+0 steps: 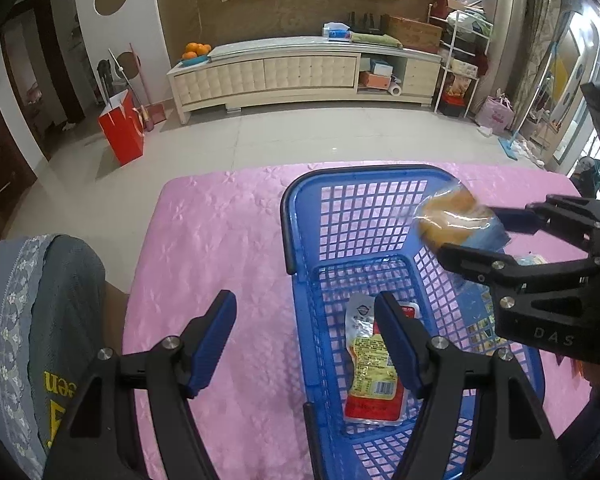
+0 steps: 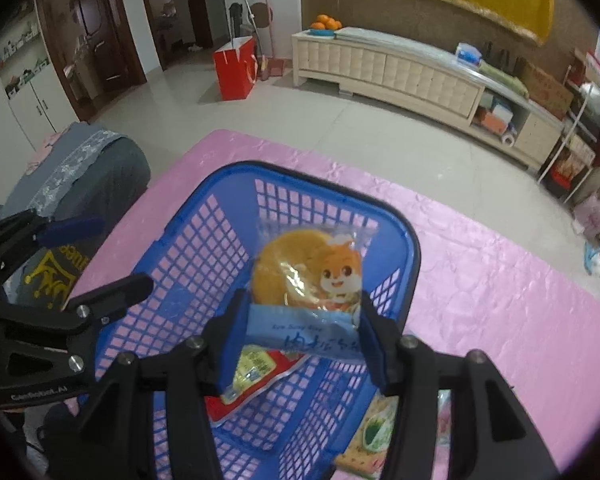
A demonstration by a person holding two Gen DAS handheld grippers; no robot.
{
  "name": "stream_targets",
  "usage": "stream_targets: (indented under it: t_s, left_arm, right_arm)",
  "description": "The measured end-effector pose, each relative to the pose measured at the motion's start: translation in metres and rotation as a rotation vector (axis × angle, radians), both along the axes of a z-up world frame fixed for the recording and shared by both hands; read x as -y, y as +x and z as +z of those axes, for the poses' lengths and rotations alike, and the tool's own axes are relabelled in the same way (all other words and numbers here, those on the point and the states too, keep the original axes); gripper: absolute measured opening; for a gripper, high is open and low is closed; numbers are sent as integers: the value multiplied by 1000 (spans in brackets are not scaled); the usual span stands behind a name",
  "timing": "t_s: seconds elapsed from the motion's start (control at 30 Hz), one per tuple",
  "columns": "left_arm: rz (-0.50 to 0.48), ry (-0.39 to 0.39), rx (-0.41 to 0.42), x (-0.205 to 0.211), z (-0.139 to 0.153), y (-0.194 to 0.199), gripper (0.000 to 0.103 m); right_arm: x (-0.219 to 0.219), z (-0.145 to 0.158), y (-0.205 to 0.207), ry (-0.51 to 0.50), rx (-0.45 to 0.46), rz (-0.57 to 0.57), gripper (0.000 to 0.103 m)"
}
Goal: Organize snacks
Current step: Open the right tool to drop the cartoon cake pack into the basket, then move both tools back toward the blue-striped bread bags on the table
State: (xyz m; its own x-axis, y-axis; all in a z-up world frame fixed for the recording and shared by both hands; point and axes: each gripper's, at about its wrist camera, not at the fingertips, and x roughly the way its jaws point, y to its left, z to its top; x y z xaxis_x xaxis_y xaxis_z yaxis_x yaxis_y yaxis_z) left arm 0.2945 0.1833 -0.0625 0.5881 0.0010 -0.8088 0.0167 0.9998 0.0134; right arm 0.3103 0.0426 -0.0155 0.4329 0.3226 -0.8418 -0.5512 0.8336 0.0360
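A blue plastic basket stands on the pink tablecloth. A red and yellow snack packet lies on its floor. My right gripper is shut on a bread packet with an orange cartoon squirrel and holds it above the basket. My left gripper is open and empty, straddling the basket's left wall near the front.
The pink-covered table ends ahead. More snack packets lie on the cloth right of the basket. A grey cushion lies at the left. A cream TV cabinet and a red bag stand across the floor.
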Motion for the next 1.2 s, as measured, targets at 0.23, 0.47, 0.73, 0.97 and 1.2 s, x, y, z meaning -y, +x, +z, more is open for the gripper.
stream_targets:
  t_s: [0.23, 0.47, 0.73, 0.97, 1.2]
  left_arm:
    - [13, -3, -2, 0, 5, -9, 69]
    - [1, 0, 31, 11, 27, -31, 69]
    - [-22, 3, 78, 37, 60, -64, 69]
    - [-73, 13, 123, 75, 88, -89, 69]
    - [-137, 10, 129, 120, 95, -96, 69]
  right_arm:
    - [6, 8, -1, -17, 46, -47, 96]
    - [22, 30, -22, -13, 62, -59, 96]
    - [54, 61, -55, 17, 80, -82, 96]
    - [92, 79, -85, 43, 95, -112, 96]
    - [133, 85, -97, 52, 107, -150, 96]
